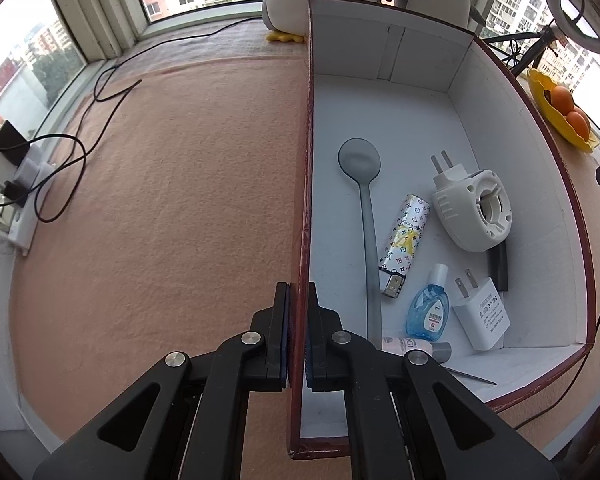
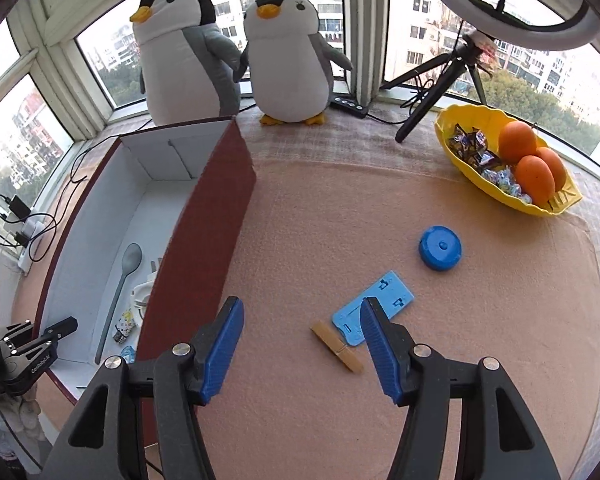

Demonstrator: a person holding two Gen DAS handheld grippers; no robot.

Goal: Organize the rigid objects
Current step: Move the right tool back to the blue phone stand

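Two grippers share the work. The left gripper (image 1: 298,332) clamps the box wall (image 1: 305,184), steadying it. The right gripper (image 2: 302,344) hovers half-open and empty near the wooden clip (image 2: 337,347).

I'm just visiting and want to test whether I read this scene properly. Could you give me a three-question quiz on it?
1. True or false: the left gripper is shut on the box wall.
2. Which lies outside the box: A) spoon B) blue round case C) white charger?
3. What lies nearest the open right gripper?

Key: 1 true. 2 B. 3 The wooden clothespin, beside the blue flat card.
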